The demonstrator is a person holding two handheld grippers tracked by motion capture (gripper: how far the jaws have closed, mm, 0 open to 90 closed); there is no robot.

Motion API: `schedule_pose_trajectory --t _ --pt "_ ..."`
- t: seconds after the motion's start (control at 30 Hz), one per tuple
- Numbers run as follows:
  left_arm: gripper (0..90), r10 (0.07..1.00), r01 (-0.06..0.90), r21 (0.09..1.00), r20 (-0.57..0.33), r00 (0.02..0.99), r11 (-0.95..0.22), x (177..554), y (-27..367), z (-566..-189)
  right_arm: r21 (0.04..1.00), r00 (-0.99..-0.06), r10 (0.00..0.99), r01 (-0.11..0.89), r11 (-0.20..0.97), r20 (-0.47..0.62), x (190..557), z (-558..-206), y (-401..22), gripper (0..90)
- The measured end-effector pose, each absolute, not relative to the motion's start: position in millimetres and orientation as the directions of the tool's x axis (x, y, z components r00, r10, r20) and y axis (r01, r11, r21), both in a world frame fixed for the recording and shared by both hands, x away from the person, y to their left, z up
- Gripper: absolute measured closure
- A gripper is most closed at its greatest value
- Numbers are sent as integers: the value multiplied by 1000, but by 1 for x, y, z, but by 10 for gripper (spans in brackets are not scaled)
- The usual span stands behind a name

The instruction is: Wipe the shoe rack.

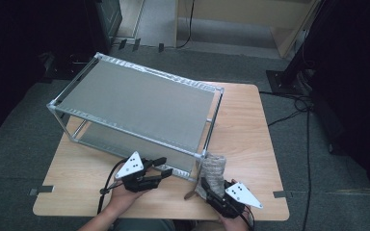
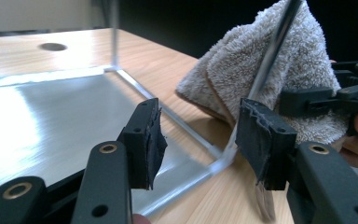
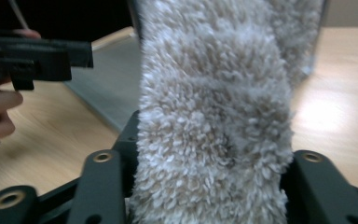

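A metal shelf rack (image 1: 139, 103) stands on the desk (image 1: 250, 144). At the rack's corner by the desk's near edge, the right hand-held gripper (image 1: 207, 186) holds a grey towel (image 1: 213, 169). The left hand-held gripper (image 1: 166, 169) is open, with nothing between its jaws.

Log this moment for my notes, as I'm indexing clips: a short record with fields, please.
setting: wooden table, seen from above
main thing: metal rack with two shelves, standing on the table
cloth: beige towel, bunched upright by the rack's near right corner post
left gripper: open, nothing between the jaws, aimed at that corner post
right gripper: towel between its jaws, held at the corner
hands: one on each gripper, at the table's near edge
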State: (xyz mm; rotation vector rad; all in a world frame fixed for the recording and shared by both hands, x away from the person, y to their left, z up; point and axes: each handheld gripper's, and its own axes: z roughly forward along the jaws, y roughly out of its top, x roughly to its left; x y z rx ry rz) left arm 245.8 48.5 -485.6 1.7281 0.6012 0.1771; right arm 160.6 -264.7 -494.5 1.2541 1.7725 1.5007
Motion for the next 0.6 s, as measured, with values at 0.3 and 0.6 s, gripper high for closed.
schedule_pose_trajectory --t 0.3,0.6 --pt "503 560 325 940 -212 800 -107 237 87 -488 929 -377 926 353 114 30 179 -505 -221 383" --pt "508 639 340 937 -212 739 -83 236 114 -490 928 -294 956 358 106 4 191 -504 -217 663"
